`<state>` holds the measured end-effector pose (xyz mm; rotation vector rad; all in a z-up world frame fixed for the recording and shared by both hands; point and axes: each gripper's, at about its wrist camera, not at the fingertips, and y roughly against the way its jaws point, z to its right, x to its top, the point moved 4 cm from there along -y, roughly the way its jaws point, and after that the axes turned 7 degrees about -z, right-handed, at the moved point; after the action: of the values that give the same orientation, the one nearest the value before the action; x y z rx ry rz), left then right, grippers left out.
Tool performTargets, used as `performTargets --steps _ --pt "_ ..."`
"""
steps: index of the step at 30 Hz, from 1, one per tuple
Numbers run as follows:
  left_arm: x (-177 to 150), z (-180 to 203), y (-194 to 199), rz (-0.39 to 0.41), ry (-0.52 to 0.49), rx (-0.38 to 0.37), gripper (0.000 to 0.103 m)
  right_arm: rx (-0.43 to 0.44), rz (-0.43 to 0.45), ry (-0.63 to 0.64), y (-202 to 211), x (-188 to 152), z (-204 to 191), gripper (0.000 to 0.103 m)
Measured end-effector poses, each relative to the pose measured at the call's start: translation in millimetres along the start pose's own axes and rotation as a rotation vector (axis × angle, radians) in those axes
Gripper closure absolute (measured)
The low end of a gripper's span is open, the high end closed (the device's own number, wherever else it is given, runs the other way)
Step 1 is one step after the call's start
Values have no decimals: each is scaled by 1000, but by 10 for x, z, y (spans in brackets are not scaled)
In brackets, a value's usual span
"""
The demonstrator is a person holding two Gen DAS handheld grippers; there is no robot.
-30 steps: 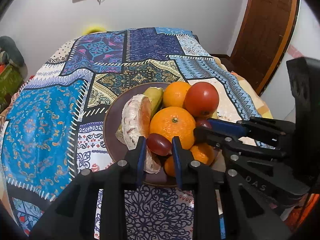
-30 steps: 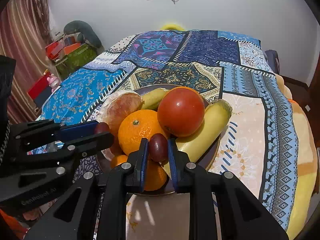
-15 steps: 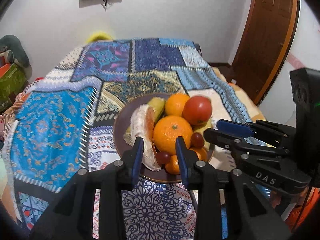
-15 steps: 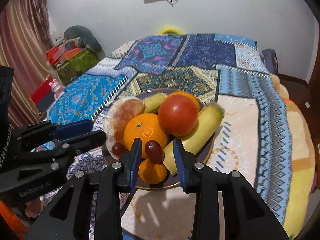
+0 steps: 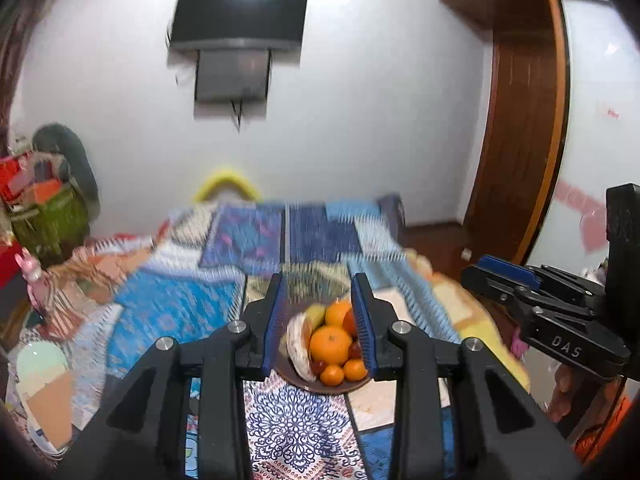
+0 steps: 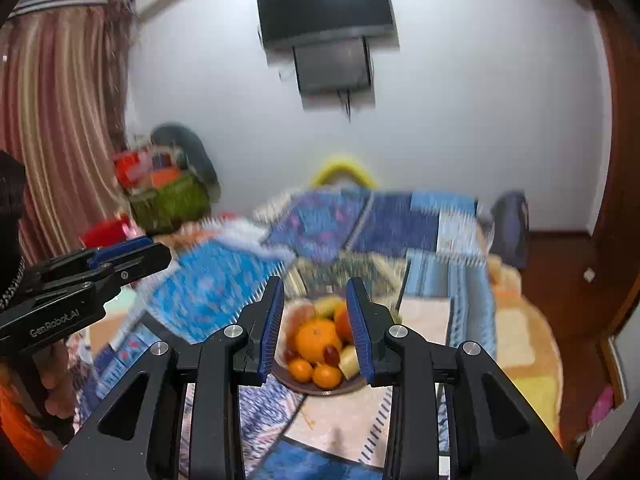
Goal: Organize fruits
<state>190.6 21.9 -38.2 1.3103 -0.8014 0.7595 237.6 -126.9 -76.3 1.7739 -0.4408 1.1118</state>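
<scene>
I am keeping both tools well above and back from the round dark-brown plate [image 5: 298, 378] of piled fruits; it is sitting on the patchwork bedspread in blue patterns [image 5: 176, 312], near its front part. My left black two-finger gripper with blue pads [image 5: 320, 320] is standing wide and holding nothing; my right black two-finger gripper with blue pads [image 6: 316, 322] is the same, wide and empty. Both views are blurred, so small things are uncertain.

I am judging that the fruits are already gathered, so the step in hand is to pull away cleanly. To do it well, I am advising myself to go straight up and back, with the jaws kept spread, so no finger is touching the big round orange [image 5: 330, 345] on top of the pile; the small dark-red grapes [image 6: 330, 354] are looking ready to roll from a small push.

The pale yellow banana [image 6: 347, 360] is lying at the right edge of the plate, its long axis seeming to run from front to back; which end is the stem I cannot tell. The plate itself is lying flat.
</scene>
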Motion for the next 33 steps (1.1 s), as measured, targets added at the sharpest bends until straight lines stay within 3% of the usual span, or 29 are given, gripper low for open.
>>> performTargets --steps 4,8,12,14,16,20,24,33 --pt "86 81 514 107 -7 6 69 -9 109 24 484 103 -150 73" --pt "92 132 844 178 -14 21 47 -9 195 33 854 153 -271 72" --pt "59 182 1025 215 -28 35 38 -37 249 33 1040 126 -327 46" --pt "42 199 1070 222 -31 41 29 -49 261 30 1081 97 -339 39" --pt "23 205 1092 233 -31 55 19 -65 271 22 1089 77 -317 23" --pt "-14 200 1113 238 -26 72 6 -90 290 9 1126 39 -302 14" --pt "-69 220 1143 236 -24 79 2 -141 302 13 1134 13 -310 0" --pt "-117 227 1127 222 -22 74 1 -139 291 10 1163 -37 -291 0"
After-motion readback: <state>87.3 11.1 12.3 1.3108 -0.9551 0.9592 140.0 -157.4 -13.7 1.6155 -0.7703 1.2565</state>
